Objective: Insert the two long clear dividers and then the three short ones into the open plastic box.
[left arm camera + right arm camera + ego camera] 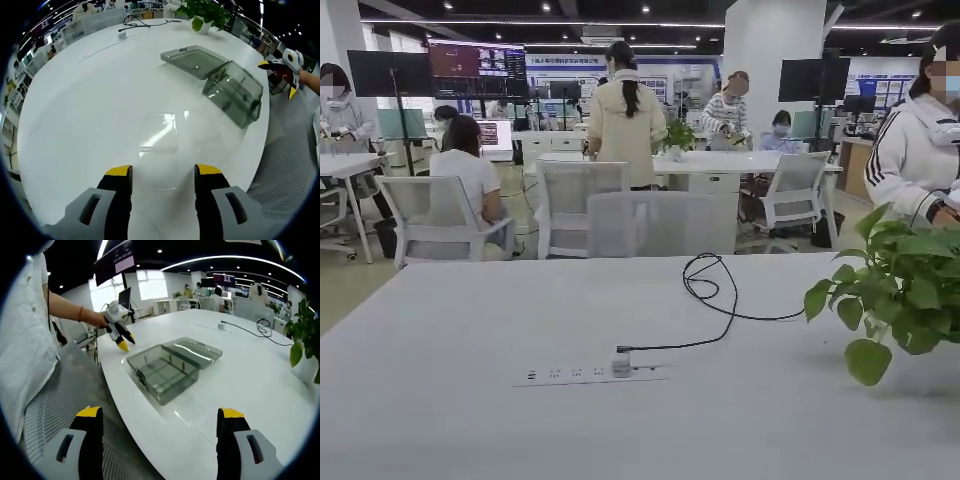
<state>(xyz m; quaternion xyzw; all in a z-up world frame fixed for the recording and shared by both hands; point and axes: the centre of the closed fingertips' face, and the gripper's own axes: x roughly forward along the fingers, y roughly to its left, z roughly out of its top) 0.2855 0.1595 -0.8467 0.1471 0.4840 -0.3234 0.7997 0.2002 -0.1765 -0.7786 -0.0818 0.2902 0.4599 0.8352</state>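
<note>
Left gripper [162, 172]: jaws are standing open, holding nothing.
Clear dividers [160, 132]: lying flat on the white table [75, 110], just past those jaws.
Plastic box [162, 372]: sitting open near the table edge.
Right gripper [160, 415]: gaping wide, holding nothing.

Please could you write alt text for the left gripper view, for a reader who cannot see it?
The left gripper, jaws open, hovers over a white table, just short of clear dividers lying flat. To the right sits the open box, its lid folded back; the right gripper is past it, at the table's edge.
</note>
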